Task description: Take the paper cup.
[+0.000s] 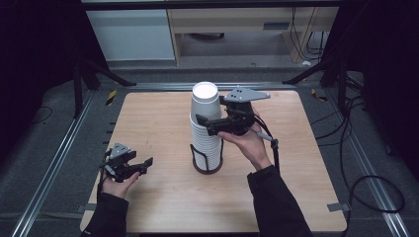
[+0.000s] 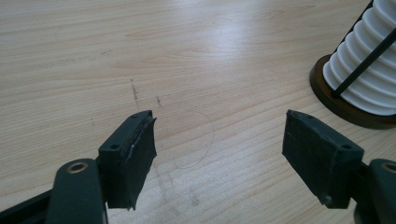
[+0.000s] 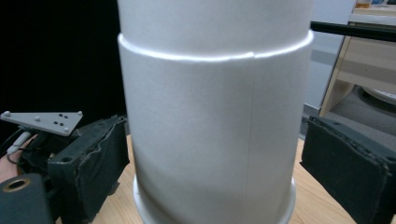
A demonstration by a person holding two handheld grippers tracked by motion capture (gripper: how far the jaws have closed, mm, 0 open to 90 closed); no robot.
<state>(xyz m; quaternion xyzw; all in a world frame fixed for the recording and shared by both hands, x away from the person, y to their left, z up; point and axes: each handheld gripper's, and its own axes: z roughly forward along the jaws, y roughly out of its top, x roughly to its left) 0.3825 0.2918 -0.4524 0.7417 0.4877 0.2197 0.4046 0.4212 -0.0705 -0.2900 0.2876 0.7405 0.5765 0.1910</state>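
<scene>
A tall stack of upturned white paper cups [image 1: 205, 129] stands in a black wire holder with a round brown base [image 1: 206, 169] at the table's middle. My right gripper [image 1: 205, 114] is at the stack's upper part, open, with one jaw on each side of the top cup [image 3: 212, 140]. Its pads [image 3: 100, 158] lie very close to the cup wall. My left gripper [image 1: 142, 158] rests low at the front left, open and holding nothing. In the left gripper view the gripper [image 2: 219, 140] points over bare wood, with the cup stack [image 2: 364, 70] and its base [image 2: 343, 108] off to the right.
The light wooden table [image 1: 163, 118] has metal rails along its left and right sides. Cables trail on the floor to the right. A pale cabinet and wooden furniture stand beyond the far edge.
</scene>
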